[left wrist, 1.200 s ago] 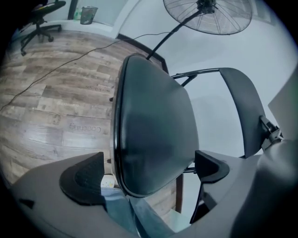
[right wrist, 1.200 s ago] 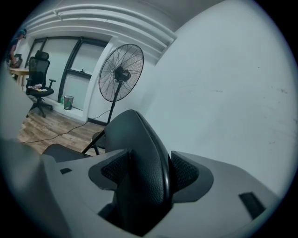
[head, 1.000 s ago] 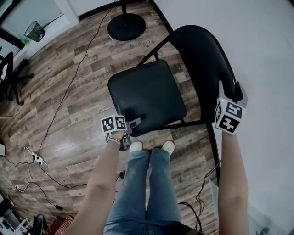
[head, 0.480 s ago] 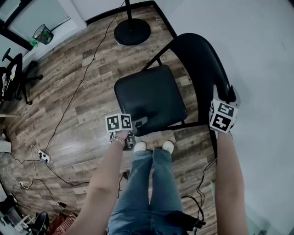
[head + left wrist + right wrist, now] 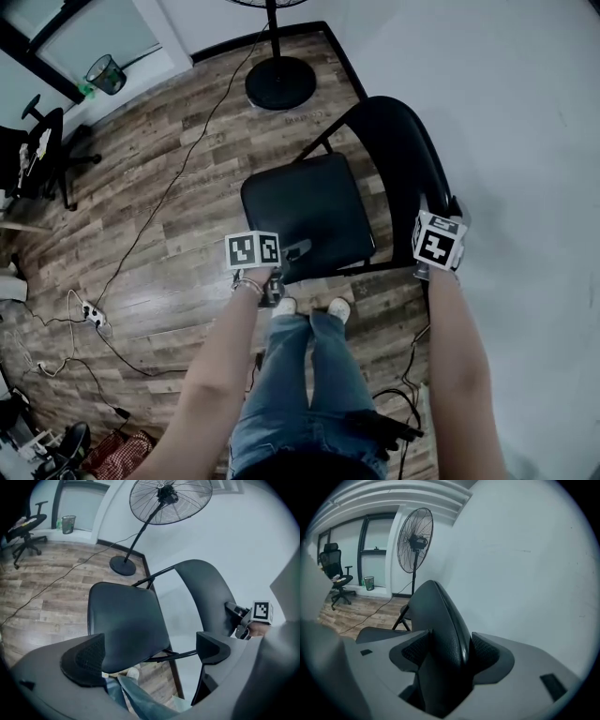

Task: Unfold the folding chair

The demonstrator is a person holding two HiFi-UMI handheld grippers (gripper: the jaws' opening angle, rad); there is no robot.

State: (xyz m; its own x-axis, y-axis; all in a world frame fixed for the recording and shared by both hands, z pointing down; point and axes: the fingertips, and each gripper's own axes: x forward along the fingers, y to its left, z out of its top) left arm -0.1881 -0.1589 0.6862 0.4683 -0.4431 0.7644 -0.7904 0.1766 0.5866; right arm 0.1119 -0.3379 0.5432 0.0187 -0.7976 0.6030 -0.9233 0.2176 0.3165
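The right gripper (image 5: 443,652) is squeezed shut on the top edge of the chair's back (image 5: 440,613), with one pad on each side of it. The left gripper (image 5: 147,654) is wide open and holds nothing. It hangs in the air just above the front edge of the seat (image 5: 124,618) and does not touch it.

The folding chair (image 5: 309,211) stands on the wood floor (image 5: 159,234), close beside the white wall (image 5: 525,141). Its seat looks flat and its back stands up, so the chair seems to be open already.

To finish well, the right gripper should keep a firm hold on the back so the chair cannot tip or slide. The left gripper should stay clear of the seat, or push down once on the front edge if the seat is not all the way down. Only let go of the back once the chair stands steady. (The legs are mostly hidden under the seat, so I can't be sure they all sit flat on the floor.)

A second ago the left gripper was down low, right at the front edge of the seat. Now it has come up and away from it. The right gripper has stayed on the same spot on the back. The chair also looks smaller and farther away in the head view, and more of the fan (image 5: 168,498) stand shows near the top.
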